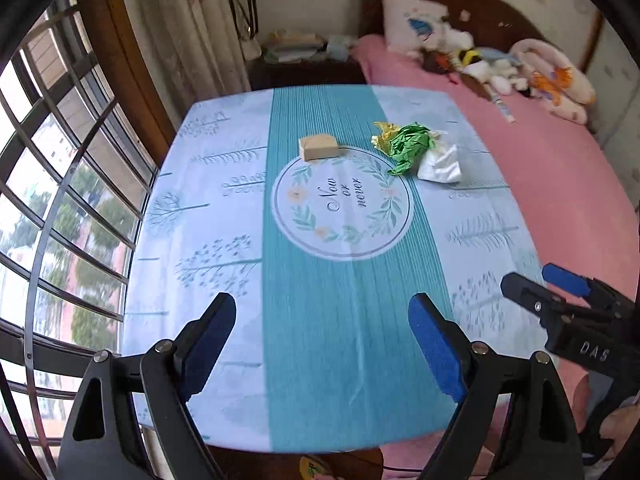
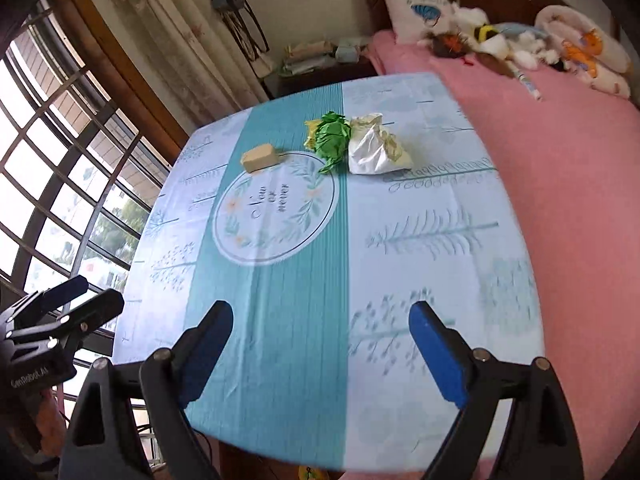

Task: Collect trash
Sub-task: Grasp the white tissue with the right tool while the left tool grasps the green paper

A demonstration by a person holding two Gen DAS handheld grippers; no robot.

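The crumpled green paper (image 1: 412, 146) and white wrapper (image 1: 440, 164) are seen far ahead on the table (image 1: 200, 240), nearer the right gripper (image 2: 320, 356), probably. Both it and the left gripper (image 1: 322, 354) are held apart, empty.

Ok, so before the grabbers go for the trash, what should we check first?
1. Left gripper open, nothing between its fingers: ok.
2. Right gripper open and empty: ok.
3. Green crumpled paper, yellow wrapper and white crumpled paper in plain sight on the table: ok.
4. Path across the table to them clear: ok.
5. Small tan block counts as trash: cannot tell.
6. Bin to drop trash in: cannot tell, none in view.
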